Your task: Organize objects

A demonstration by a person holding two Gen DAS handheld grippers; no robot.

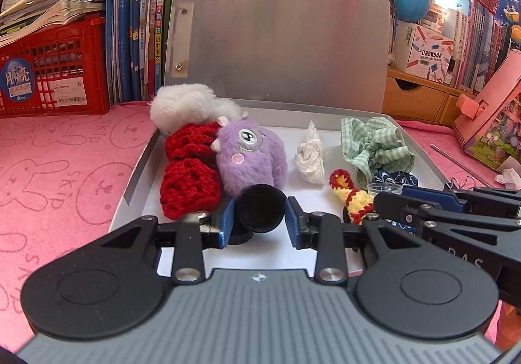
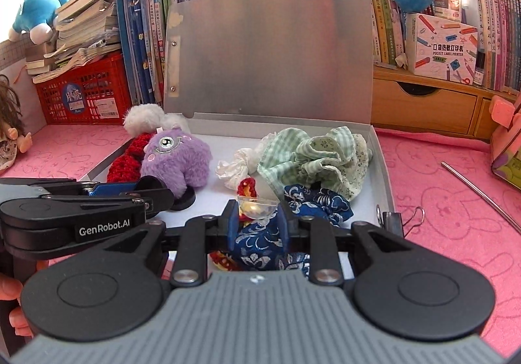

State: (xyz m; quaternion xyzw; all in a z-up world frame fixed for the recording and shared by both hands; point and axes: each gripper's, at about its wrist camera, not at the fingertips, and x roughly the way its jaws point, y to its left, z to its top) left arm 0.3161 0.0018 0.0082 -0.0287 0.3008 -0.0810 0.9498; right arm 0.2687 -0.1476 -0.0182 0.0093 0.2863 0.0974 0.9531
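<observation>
An open grey box point(image 1: 136, 168) point(image 2: 382, 168) lies on the pink mat. It holds a purple plush monster point(image 1: 250, 157) point(image 2: 177, 162), a red crochet piece point(image 1: 189, 178), white fluff point(image 1: 189, 103), a white crumpled tissue point(image 1: 311, 157), a green checked scrunchie point(image 1: 374, 144) point(image 2: 312, 155), a blue patterned scrunchie point(image 2: 319, 203) and a red-yellow crochet piece point(image 1: 353, 198). My left gripper point(image 1: 259, 219) is shut on a black round lid point(image 1: 260, 209); a black round base point(image 2: 184, 199) lies on the box floor below it. My right gripper point(image 2: 257, 220) is shut on a small clear plastic cup point(image 2: 257, 205), over the blue scrunchie.
Books and a red crate point(image 1: 55, 71) line the back. A wooden drawer unit point(image 2: 423, 103) stands back right. A pink house-shaped box point(image 1: 488, 116), a metal straw point(image 2: 482, 194) and a binder clip point(image 2: 395, 217) lie on the mat right of the box. A doll point(image 2: 9, 136) sits far left.
</observation>
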